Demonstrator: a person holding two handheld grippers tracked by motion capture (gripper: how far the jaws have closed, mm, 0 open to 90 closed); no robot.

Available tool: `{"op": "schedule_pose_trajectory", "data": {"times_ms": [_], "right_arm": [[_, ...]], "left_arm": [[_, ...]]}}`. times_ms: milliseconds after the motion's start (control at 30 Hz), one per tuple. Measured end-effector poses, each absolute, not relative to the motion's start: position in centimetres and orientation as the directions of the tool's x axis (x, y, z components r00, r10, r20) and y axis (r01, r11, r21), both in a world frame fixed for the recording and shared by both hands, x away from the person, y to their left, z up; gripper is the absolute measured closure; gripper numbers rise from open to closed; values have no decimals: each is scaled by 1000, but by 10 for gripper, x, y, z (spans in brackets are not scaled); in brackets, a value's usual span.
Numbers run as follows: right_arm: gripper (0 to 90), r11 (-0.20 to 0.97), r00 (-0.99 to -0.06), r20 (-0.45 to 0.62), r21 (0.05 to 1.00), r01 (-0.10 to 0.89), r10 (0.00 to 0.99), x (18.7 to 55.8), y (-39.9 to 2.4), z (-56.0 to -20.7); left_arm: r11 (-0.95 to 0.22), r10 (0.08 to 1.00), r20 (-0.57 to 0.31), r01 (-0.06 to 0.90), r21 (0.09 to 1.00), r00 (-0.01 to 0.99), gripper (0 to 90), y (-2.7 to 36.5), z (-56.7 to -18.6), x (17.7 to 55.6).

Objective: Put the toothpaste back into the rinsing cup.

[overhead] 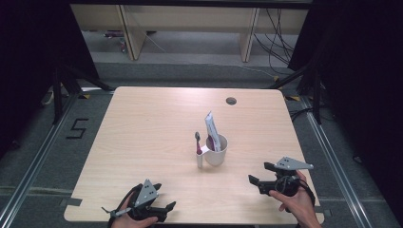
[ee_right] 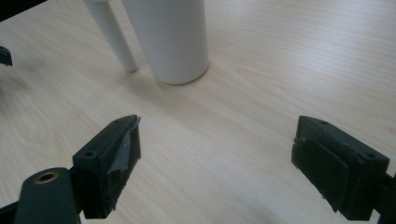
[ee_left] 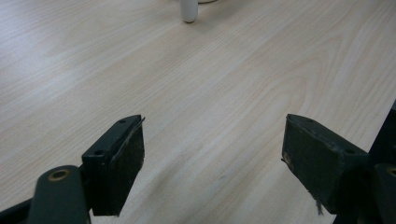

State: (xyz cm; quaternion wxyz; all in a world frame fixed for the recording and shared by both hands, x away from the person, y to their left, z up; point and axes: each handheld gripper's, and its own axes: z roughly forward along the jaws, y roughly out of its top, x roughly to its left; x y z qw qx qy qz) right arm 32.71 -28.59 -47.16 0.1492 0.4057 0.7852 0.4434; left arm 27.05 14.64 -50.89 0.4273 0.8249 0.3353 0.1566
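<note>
A white cup (overhead: 217, 153) stands near the middle of the wooden table (overhead: 142, 142), with a white and purple tube (overhead: 211, 130) upright in it. A toothbrush (overhead: 198, 147) with a dark red head leans on the cup's left outside, its white handle end on the table. My left gripper (overhead: 164, 195) is at the front left edge, open and holding nothing. My right gripper (overhead: 260, 173) is open and holds nothing at the front right, aimed at the cup. In the right gripper view the cup (ee_right: 170, 37) and the handle (ee_right: 112, 35) stand just beyond the gripper (ee_right: 217, 123). In the left gripper view the handle end (ee_left: 189, 11) lies far ahead of the gripper (ee_left: 212, 130).
A round cable hole (overhead: 231, 100) sits near the table's far edge. Beyond the table are wooden furniture legs (overhead: 130, 33) and cables (overhead: 275, 33) on the floor. Dark curtains hang at both sides. Bare tabletop lies between both grippers and the cup.
</note>
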Motion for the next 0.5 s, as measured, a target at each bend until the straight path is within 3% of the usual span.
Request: {"op": "schedule_pose_trajectory", "data": {"times_ms": [500], "right_arm": [[163, 304, -622, 118, 792, 529, 774, 310, -289, -478]], "left_arm": [[-428, 682, -16, 417, 802, 731, 208, 148, -509, 271]]}}
